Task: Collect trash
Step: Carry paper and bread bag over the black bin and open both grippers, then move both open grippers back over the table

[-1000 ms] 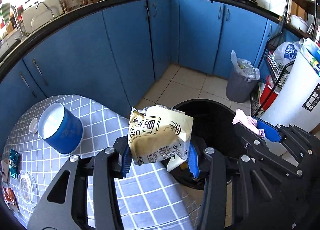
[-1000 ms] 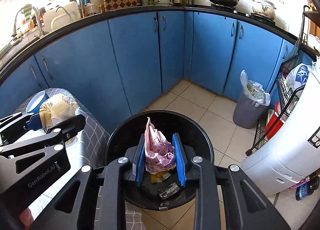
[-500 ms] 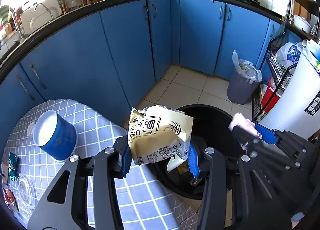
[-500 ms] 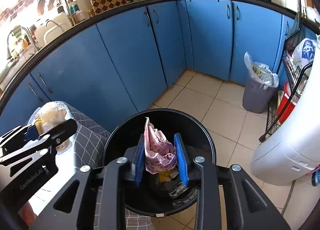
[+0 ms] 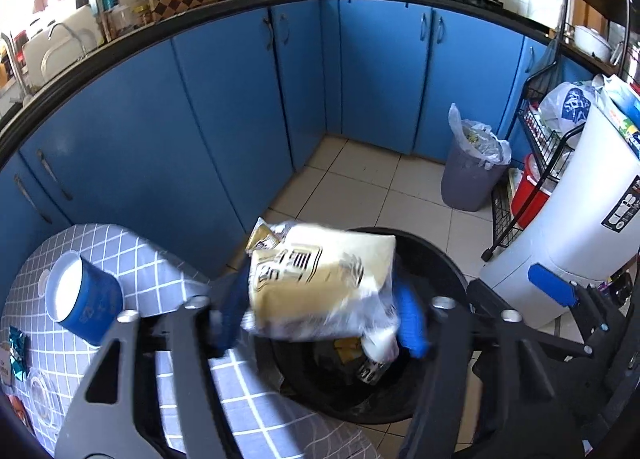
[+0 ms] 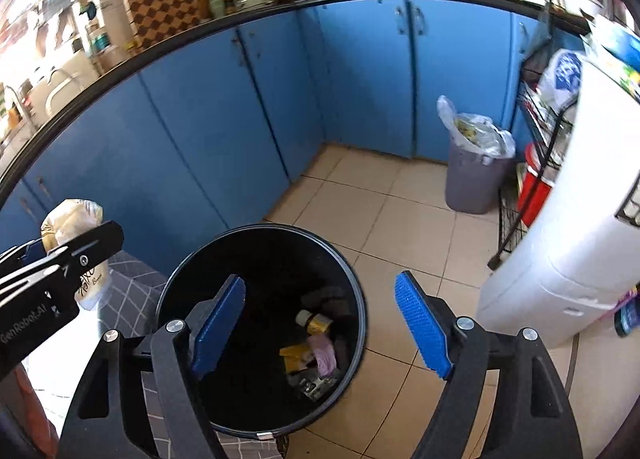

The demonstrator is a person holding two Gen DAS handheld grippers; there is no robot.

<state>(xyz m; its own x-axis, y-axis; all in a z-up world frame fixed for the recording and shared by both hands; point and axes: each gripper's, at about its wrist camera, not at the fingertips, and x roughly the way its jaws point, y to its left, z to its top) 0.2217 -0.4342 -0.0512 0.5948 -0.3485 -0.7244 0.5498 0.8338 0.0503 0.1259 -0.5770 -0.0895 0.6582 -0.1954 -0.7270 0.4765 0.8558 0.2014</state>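
Presently, both gripper jaws have just been opening: right gripper [image 6: 320, 325] empty; left gripper [image 5: 320, 317] releasing a crinkled beige snack bag [image 5: 320, 283], which could be snagged on the round black bin's [image 5: 448, 271] rim.

Bright daylight, fisheye warp, motion blur

Your snack bag [image 5: 320, 283] between left gripper [image 5: 320, 319] pads, over bin [image 6: 260, 319]. Right gripper [image 6: 320, 323] over same bin, pink wrapper [image 6: 325, 355] inside. Table [image 5: 132, 255] left of bin, tub [image 5: 82, 307] on it.
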